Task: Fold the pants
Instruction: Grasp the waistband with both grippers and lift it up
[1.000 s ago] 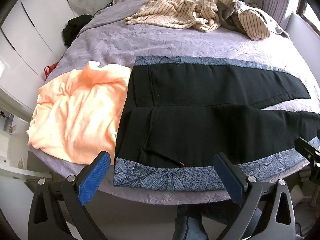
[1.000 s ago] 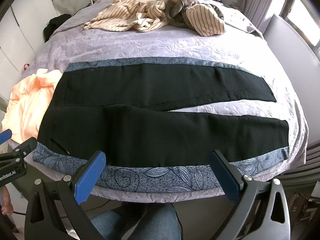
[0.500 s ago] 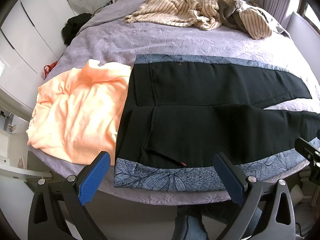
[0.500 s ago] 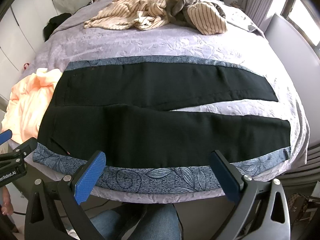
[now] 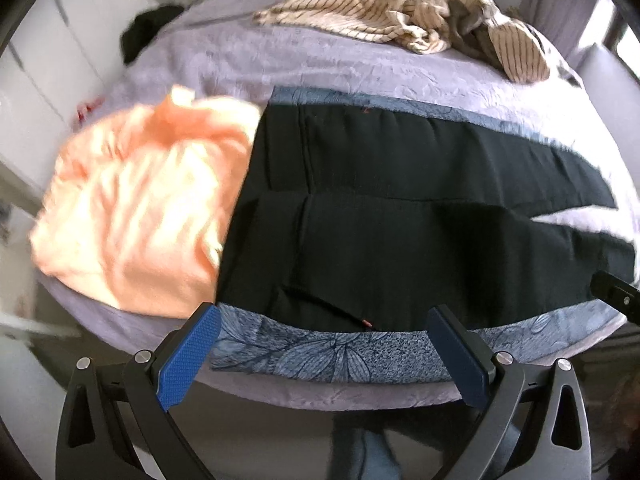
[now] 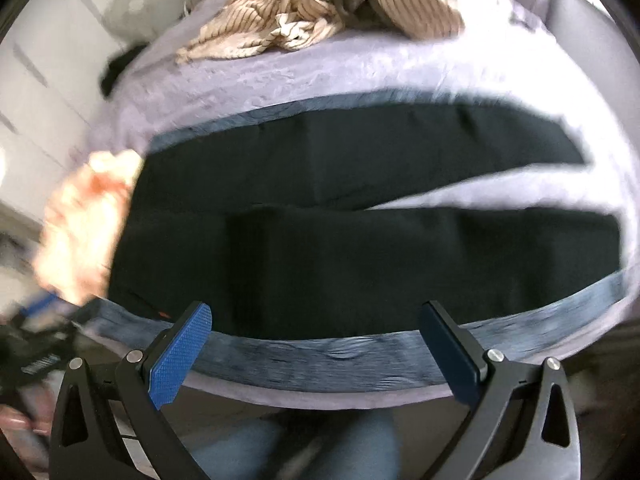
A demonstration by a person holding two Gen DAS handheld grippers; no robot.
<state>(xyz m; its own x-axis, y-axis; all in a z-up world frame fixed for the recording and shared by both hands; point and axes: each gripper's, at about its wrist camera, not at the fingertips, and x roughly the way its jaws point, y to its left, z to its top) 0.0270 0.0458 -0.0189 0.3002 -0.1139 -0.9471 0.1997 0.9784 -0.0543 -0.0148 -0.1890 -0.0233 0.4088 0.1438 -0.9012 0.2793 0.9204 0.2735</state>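
Lying flat on the bed (image 5: 360, 60), legs spread, the pants (image 5: 400, 220) are ready to fold. The left claw (image 5: 320, 344) and right claw (image 6: 316, 340) hang wide apart at the near edge, holding nothing.

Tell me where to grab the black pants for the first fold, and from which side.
Take the black pants by the patterned grey-blue side band along the near bed edge, coming from the front. That edge lies flat and closest, right ahead of both open tools: left tool near the waist, right tool further down the leg.
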